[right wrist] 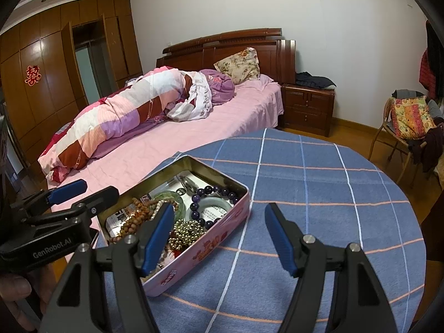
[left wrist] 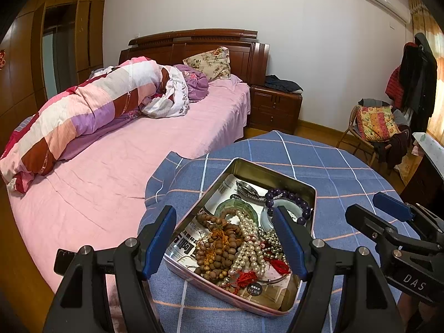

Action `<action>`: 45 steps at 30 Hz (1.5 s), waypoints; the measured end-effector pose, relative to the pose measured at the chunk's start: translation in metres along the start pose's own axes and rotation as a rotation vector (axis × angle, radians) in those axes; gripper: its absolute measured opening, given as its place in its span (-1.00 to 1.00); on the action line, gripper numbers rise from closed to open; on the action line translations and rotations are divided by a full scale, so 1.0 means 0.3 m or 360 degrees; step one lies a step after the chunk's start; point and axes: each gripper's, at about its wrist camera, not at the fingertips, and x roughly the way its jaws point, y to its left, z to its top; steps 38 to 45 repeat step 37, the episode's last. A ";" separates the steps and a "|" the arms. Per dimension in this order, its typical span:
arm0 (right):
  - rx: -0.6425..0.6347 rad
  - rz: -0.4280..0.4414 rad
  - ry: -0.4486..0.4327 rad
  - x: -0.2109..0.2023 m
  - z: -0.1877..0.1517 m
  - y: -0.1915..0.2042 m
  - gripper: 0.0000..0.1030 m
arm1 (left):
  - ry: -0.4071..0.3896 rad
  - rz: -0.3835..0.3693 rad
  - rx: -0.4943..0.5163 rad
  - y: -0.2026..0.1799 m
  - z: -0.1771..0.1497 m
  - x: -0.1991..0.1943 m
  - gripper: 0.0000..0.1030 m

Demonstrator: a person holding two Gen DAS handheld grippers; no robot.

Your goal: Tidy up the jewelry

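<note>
Blue pads line the black fingers of both grippers, and both pairs are seen spread wide with nothing pinched between them. The left gripper is tilted downward over the open rectangular pink metal tin, its two fingers standing above the tin's near half, one close to each long wall. The right gripper is tilted down likewise; its left finger overlaps the tin's near corner in its own view, while its right finger is poised over bare cloth. Part of a person's hand is visible behind the left gripper.

Between the left gripper's fingers a tangle is seen: a strand of matte brown wooden beads with orange thread, a strand of glossy white pearls, small metallic beads and red tassels. Beyond the fingertips lie a round pale green jade bangle, a bracelet of dark purple round beads, a whitish bangle inside it, and a silver metal watch. Printed paper lines the tin's floor.

The tin rests on a round table covered by a blue checked cloth. Past it stands a bed with a pink sheet, a rolled patchwork quilt, a floral pillow and a dark wooden headboard. A wooden nightstand stands at its side.
</note>
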 end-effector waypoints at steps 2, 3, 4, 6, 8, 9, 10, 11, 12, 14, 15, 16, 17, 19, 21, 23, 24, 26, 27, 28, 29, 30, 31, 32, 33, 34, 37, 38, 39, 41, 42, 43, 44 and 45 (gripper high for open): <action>0.0000 -0.0001 -0.0001 0.000 -0.004 0.002 0.39 | -0.0002 0.0000 0.0001 0.000 0.000 -0.001 0.40; 0.0001 0.0001 -0.0001 0.000 -0.004 0.003 0.39 | -0.0001 0.0000 0.0002 0.000 0.000 0.001 0.40; 0.0001 0.0000 -0.0001 0.000 -0.004 0.003 0.39 | -0.0001 0.0001 0.0001 0.001 0.000 0.000 0.40; 0.0001 0.0000 0.0000 0.000 -0.005 0.002 0.39 | 0.0002 0.0000 0.0000 0.001 0.001 0.001 0.40; 0.0001 -0.0003 -0.0001 0.000 -0.004 0.002 0.39 | 0.0003 0.0003 -0.0001 0.001 0.001 0.000 0.40; 0.0002 -0.0001 0.0000 0.001 -0.004 0.002 0.39 | 0.0003 0.0001 -0.0002 0.000 -0.001 0.001 0.40; 0.0002 0.0000 0.0000 0.000 -0.004 -0.002 0.39 | 0.0002 0.0000 -0.0002 0.000 -0.001 0.001 0.40; 0.0002 0.0000 0.0000 0.000 -0.005 0.002 0.39 | 0.0002 -0.0002 -0.0004 0.002 -0.001 0.002 0.40; 0.0001 0.0000 0.0000 0.000 -0.004 -0.002 0.39 | 0.0000 -0.0002 -0.0003 0.000 -0.002 0.003 0.40; 0.0001 0.0000 -0.0001 0.001 -0.004 -0.003 0.39 | -0.0002 -0.0006 -0.0002 0.001 -0.003 0.003 0.40; 0.0001 -0.0001 -0.0002 0.001 -0.005 0.000 0.39 | 0.0002 -0.0025 0.0001 -0.002 -0.005 0.004 0.40; 0.0001 0.0000 0.0000 0.002 -0.005 -0.001 0.39 | 0.0005 -0.0033 0.0003 -0.002 -0.005 0.004 0.40; 0.0001 0.0000 0.0001 0.002 -0.005 0.000 0.39 | 0.0007 -0.0030 0.0002 0.001 -0.005 0.004 0.40; 0.0001 0.0000 0.0000 0.002 -0.005 -0.001 0.39 | 0.0013 -0.0018 -0.0004 0.001 -0.007 0.007 0.40; 0.0000 -0.0002 0.0001 0.003 -0.006 0.000 0.39 | 0.0022 -0.0025 -0.0015 0.005 -0.007 0.009 0.40; 0.0001 -0.0001 0.0001 0.004 -0.007 -0.001 0.39 | 0.0025 -0.0015 -0.0021 0.007 -0.007 0.010 0.40; 0.0000 0.0000 0.0001 0.004 -0.007 0.000 0.39 | 0.0027 -0.0014 -0.0022 0.008 -0.006 0.010 0.40; 0.0000 -0.0001 0.0002 0.005 -0.007 -0.001 0.39 | 0.0027 -0.0004 -0.0023 0.009 -0.004 0.012 0.40; -0.0002 -0.0001 0.0003 0.005 -0.008 0.002 0.39 | 0.0022 0.0008 -0.0019 0.007 -0.005 0.011 0.40; -0.0001 -0.0001 0.0002 0.005 -0.007 0.001 0.39 | 0.0018 0.0011 -0.0015 0.007 -0.005 0.010 0.42; -0.0003 -0.0001 0.0004 0.006 -0.008 0.002 0.39 | 0.0011 0.0016 -0.0011 0.007 -0.005 0.008 0.45; -0.0005 -0.0001 0.0006 0.009 -0.011 0.005 0.39 | -0.0005 0.0030 -0.0002 0.006 -0.008 0.004 0.51; -0.0005 -0.0001 0.0008 0.012 -0.016 0.006 0.39 | -0.0012 0.0035 0.0003 0.005 -0.009 0.001 0.51; -0.0006 0.0000 0.0009 0.015 -0.020 0.007 0.39 | -0.0017 0.0034 0.0004 0.007 -0.007 0.000 0.52; -0.0006 0.0000 0.0009 0.014 -0.021 0.010 0.39 | -0.0022 0.0028 0.0005 0.007 -0.006 -0.002 0.52; -0.0005 -0.0002 0.0009 0.016 -0.020 0.009 0.39 | -0.0026 0.0030 0.0006 0.007 -0.006 -0.004 0.52; -0.0004 0.0000 0.0008 0.016 -0.021 0.011 0.41 | -0.0029 0.0020 0.0001 0.009 -0.002 -0.006 0.52; -0.0004 0.0000 0.0008 0.016 -0.021 0.011 0.41 | -0.0029 0.0020 0.0001 0.009 -0.002 -0.006 0.52; -0.0004 0.0000 0.0008 0.016 -0.021 0.011 0.41 | -0.0029 0.0020 0.0001 0.009 -0.002 -0.006 0.52; -0.0004 0.0000 0.0008 0.016 -0.021 0.011 0.41 | -0.0029 0.0020 0.0001 0.009 -0.002 -0.006 0.52; -0.0004 0.0000 0.0008 0.016 -0.021 0.011 0.41 | -0.0029 0.0020 0.0001 0.009 -0.002 -0.006 0.52; -0.0004 0.0000 0.0008 0.016 -0.021 0.011 0.41 | -0.0029 0.0020 0.0001 0.009 -0.002 -0.006 0.52; -0.0004 0.0000 0.0008 0.016 -0.021 0.011 0.41 | -0.0029 0.0020 0.0001 0.009 -0.002 -0.006 0.52; -0.0004 0.0000 0.0008 0.016 -0.021 0.011 0.41 | -0.0029 0.0020 0.0001 0.009 -0.002 -0.006 0.52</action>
